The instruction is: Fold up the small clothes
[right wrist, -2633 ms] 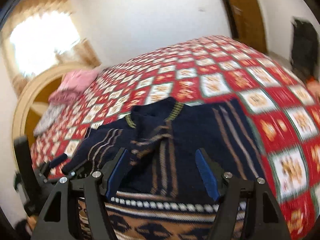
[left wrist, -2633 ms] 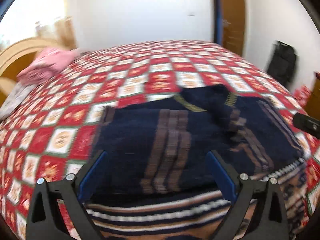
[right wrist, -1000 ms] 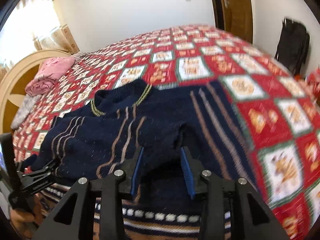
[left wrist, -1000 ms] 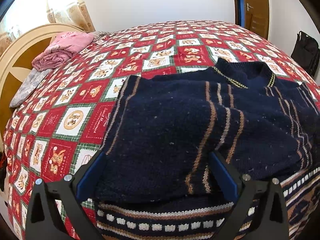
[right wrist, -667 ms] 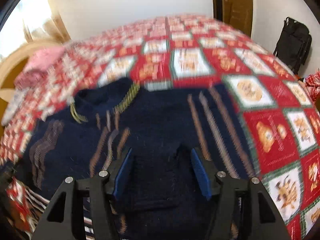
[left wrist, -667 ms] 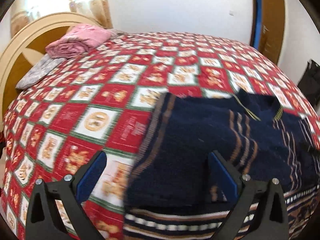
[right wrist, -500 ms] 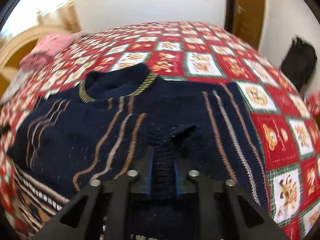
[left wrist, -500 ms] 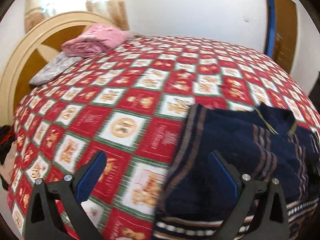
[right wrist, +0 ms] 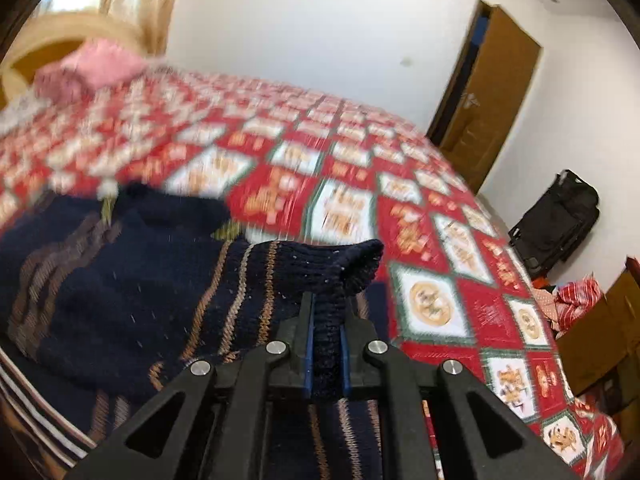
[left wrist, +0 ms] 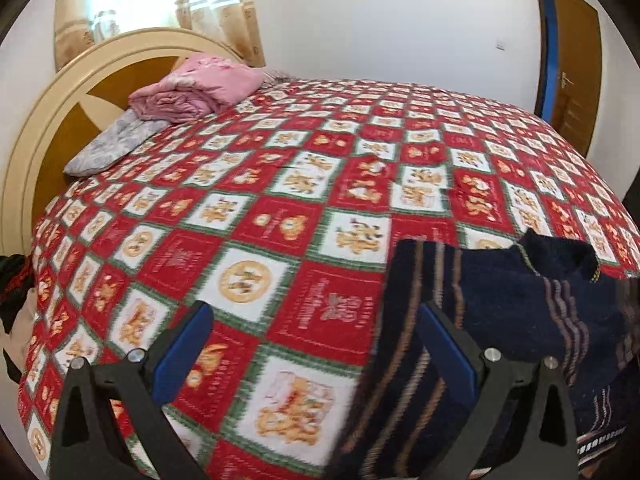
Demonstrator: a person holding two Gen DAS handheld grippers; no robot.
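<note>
On the checked bedspread (left wrist: 256,240) our navy striped sweater (right wrist: 120,288) lies partly folded; our right gripper (right wrist: 326,344) pinches its sleeve cuff (right wrist: 352,268), our left gripper (left wrist: 312,344) hangs spread, empty. Further folds remain, we judge.

My bed (left wrist: 304,216) wears a red, white and green checked quilt (left wrist: 256,272) printed with bears. From my left camera, the navy striped sweater (left wrist: 500,312) lies on it at four o'clock, partly folded over itself. At eleven o'clock, by the rounded cream headboard (left wrist: 52,120), sits a bundled pink blanket (left wrist: 196,88) with a pale flowered cloth (left wrist: 108,144) touching it just below.
</note>
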